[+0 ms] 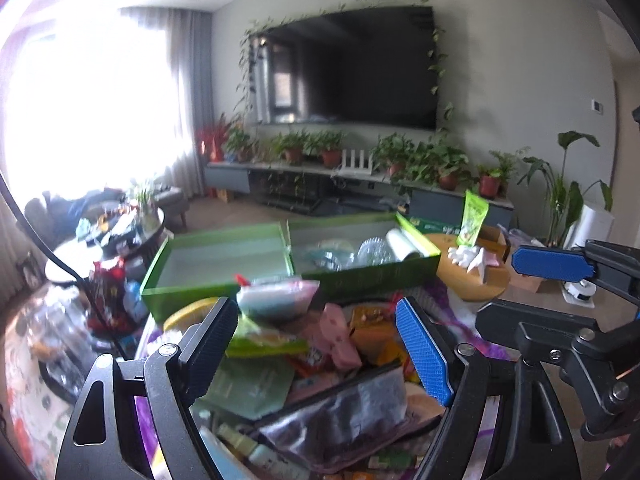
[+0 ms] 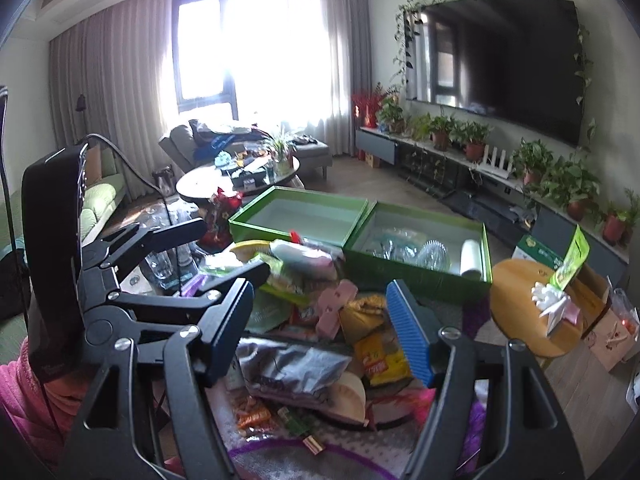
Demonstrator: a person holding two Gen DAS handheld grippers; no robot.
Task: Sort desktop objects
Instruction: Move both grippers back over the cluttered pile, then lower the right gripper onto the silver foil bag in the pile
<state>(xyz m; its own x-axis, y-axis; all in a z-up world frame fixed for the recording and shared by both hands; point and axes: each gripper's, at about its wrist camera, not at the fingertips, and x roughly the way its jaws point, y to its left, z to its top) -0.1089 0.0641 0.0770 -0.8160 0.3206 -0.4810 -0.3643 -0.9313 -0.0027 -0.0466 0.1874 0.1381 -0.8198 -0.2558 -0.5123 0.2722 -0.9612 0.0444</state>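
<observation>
2 grippers hover side by side above a heap of snack packets and small items on the counter, and both are spread wide with nothing held. The left gripper (image 1: 318,344) frames a pink clip-like piece (image 1: 340,336) and a green packet (image 1: 264,340) between its fingers, with a grey foil pouch (image 1: 340,412) just below and nearer to it. The right gripper (image 2: 320,330) frames that same pouch (image 2: 296,368) low between its fingers, and a yellow packet (image 2: 380,358) lies close against its right finger.

Beyond the heap, straight ahead of both grippers, sit 2 green boxes (image 1: 224,264): the left one looks bare inside, the right one (image 1: 360,256) already holds clear plastic pieces and a white roll.

The foil pouch lies with its long axis crosswise to the right gripper's fingers (a fair pick, I judge), and the right gripper seems nearer to it.
</observation>
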